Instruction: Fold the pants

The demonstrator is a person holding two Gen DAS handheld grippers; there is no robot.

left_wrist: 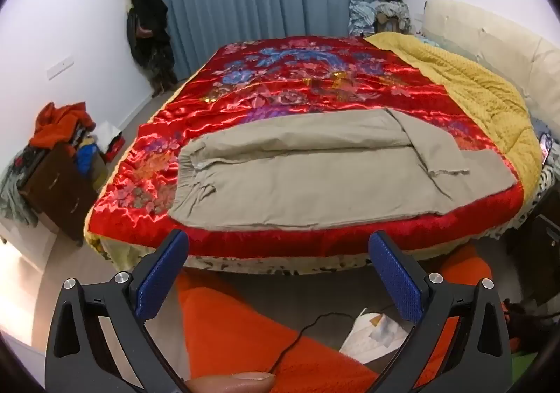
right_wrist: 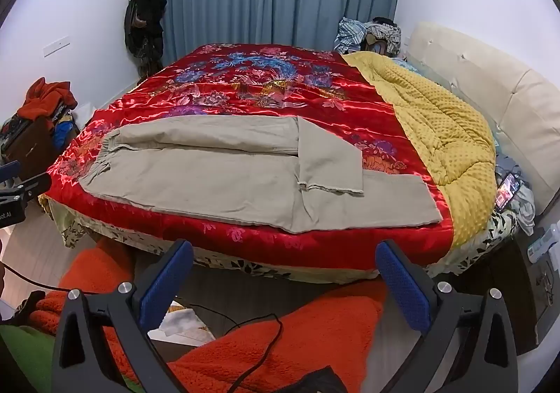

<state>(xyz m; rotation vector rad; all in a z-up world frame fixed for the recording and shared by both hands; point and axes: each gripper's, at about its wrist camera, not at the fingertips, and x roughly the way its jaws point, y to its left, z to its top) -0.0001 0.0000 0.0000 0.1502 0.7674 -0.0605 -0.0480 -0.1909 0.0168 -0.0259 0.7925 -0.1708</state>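
Beige pants (left_wrist: pixel 315 179) (right_wrist: pixel 217 176) lie flat along the near edge of a bed with a red flowered satin cover (left_wrist: pixel 297 84) (right_wrist: pixel 245 84). The waistband is at the left. The far leg's end is folded back over the near leg at the right. My left gripper (left_wrist: pixel 278 246) hangs open before the bed's near edge, short of the pants, with nothing between its blue pads. My right gripper (right_wrist: pixel 285 256) is likewise open and empty, before the bed edge nearer the leg ends. Part of the left gripper (right_wrist: pixel 21 190) shows at the right wrist view's left edge.
A yellow quilt (left_wrist: pixel 472 91) (right_wrist: pixel 441 126) is bunched along the bed's right side by a cream headboard (right_wrist: pixel 490 88). A phone (right_wrist: pixel 507 190) lies near it. The person's legs in orange trousers (left_wrist: pixel 245 330) (right_wrist: pixel 315 333) stand below the grippers. A dark cabinet (left_wrist: pixel 59 193) with piled clothes stands left.
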